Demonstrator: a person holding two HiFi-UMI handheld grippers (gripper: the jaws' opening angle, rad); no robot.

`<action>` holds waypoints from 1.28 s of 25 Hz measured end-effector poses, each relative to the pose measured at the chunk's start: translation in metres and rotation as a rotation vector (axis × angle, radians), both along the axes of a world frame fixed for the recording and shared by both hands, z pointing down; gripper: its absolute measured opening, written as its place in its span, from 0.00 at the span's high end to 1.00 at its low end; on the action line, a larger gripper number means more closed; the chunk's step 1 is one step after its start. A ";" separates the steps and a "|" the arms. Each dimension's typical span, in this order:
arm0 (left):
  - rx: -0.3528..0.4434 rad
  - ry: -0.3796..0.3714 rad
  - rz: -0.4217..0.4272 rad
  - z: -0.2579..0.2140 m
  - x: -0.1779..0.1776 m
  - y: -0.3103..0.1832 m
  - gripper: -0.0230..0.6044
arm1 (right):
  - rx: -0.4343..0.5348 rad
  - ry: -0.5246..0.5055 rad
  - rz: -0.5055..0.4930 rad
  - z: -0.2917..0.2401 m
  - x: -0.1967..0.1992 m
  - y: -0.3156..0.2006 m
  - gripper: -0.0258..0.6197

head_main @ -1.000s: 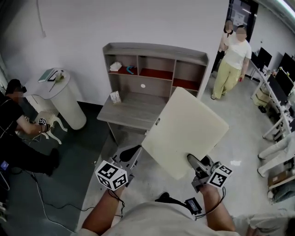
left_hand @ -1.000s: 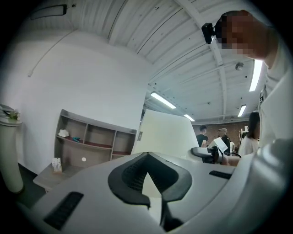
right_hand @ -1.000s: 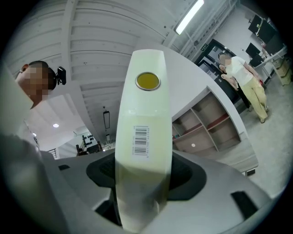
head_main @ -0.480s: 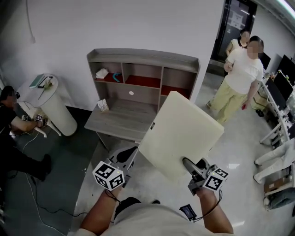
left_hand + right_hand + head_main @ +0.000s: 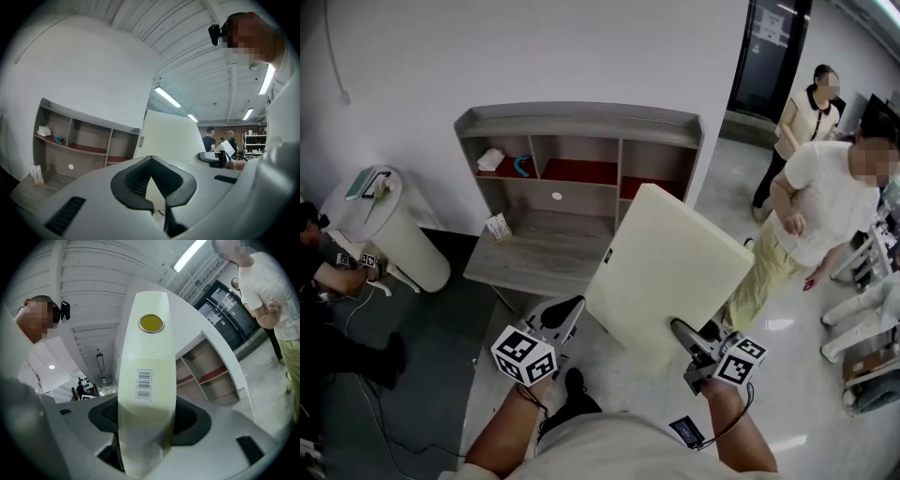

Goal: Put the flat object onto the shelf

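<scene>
A large cream flat board (image 5: 670, 272) stands tilted on edge in front of me. My right gripper (image 5: 689, 337) is shut on its near lower edge; the right gripper view shows the barcoded edge (image 5: 146, 380) clamped between the jaws (image 5: 146, 427). My left gripper (image 5: 562, 314) sits just left of the board, apart from it, jaws together with nothing in them (image 5: 151, 185); the board (image 5: 168, 136) shows beyond them. The grey shelf unit (image 5: 581, 122) with red-lined compartments stands ahead against the white wall, partly hidden by the board.
A desk surface (image 5: 539, 253) below the shelf carries a small card (image 5: 498, 227). Small items (image 5: 490, 159) lie in the left compartment. A white round stand (image 5: 394, 234) and a seated person (image 5: 319, 281) are at the left. Two people (image 5: 825, 206) stand close at the right.
Both grippers and the board have moved towards the shelf, which now sits further left in view. The person in the white shirt has walked nearer on the right.
</scene>
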State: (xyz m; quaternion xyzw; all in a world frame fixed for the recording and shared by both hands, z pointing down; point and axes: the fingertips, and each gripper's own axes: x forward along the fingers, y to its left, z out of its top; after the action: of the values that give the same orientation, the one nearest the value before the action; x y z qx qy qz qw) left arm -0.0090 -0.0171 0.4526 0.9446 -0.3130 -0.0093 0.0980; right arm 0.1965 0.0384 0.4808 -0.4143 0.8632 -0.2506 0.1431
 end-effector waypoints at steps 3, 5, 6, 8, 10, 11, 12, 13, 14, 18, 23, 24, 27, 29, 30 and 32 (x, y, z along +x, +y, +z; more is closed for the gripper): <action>0.017 0.000 0.006 0.001 -0.003 -0.030 0.94 | 0.002 0.009 0.015 0.000 -0.003 -0.026 0.52; 0.022 0.005 0.015 -0.001 -0.008 -0.052 0.94 | 0.002 0.014 0.028 -0.002 -0.008 -0.045 0.52; 0.022 0.008 0.022 -0.002 -0.011 -0.063 0.94 | 0.002 0.016 0.034 -0.004 -0.011 -0.054 0.52; 0.021 0.013 0.038 -0.005 -0.018 -0.084 0.94 | 0.006 0.025 0.049 -0.009 -0.016 -0.072 0.52; 0.020 0.021 0.053 -0.009 -0.025 -0.105 0.94 | 0.014 0.034 0.065 -0.017 -0.023 -0.091 0.52; 0.021 0.023 0.062 -0.011 -0.029 -0.115 0.94 | 0.017 0.036 0.073 -0.020 -0.027 -0.101 0.52; 0.023 0.024 0.070 -0.012 -0.033 -0.125 0.94 | 0.021 0.038 0.082 -0.023 -0.032 -0.110 0.52; 0.025 0.024 0.079 -0.013 -0.037 -0.135 0.94 | 0.025 0.041 0.090 -0.025 -0.036 -0.118 0.52; 0.028 0.023 0.085 -0.014 -0.042 -0.144 0.94 | 0.029 0.045 0.099 -0.027 -0.041 -0.127 0.52; 0.036 0.023 0.112 -0.015 -0.060 -0.178 0.94 | 0.038 0.052 0.130 -0.031 -0.058 -0.157 0.52; 0.044 0.002 0.162 -0.013 -0.071 -0.211 0.94 | 0.053 0.069 0.164 -0.036 -0.072 -0.184 0.52; 0.047 -0.002 0.168 -0.012 -0.073 -0.217 0.94 | 0.054 0.069 0.167 -0.036 -0.074 -0.190 0.52; 0.055 -0.010 0.178 -0.011 -0.072 -0.231 0.94 | 0.053 0.077 0.169 -0.035 -0.075 -0.205 0.52; 0.054 -0.010 0.182 -0.012 -0.069 -0.239 0.94 | 0.056 0.089 0.170 -0.036 -0.074 -0.214 0.52; 0.055 -0.011 0.182 -0.013 -0.067 -0.243 0.94 | 0.057 0.092 0.169 -0.036 -0.072 -0.219 0.52; 0.063 -0.015 0.182 -0.016 -0.062 -0.251 0.94 | 0.060 0.091 0.161 -0.038 -0.069 -0.229 0.52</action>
State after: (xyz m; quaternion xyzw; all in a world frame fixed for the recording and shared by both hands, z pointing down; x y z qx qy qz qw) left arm -0.0709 -0.2686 0.4366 0.9719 -0.2260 -0.0033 0.0665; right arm 0.1280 -0.1909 0.4425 -0.4889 0.8398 -0.1930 0.1359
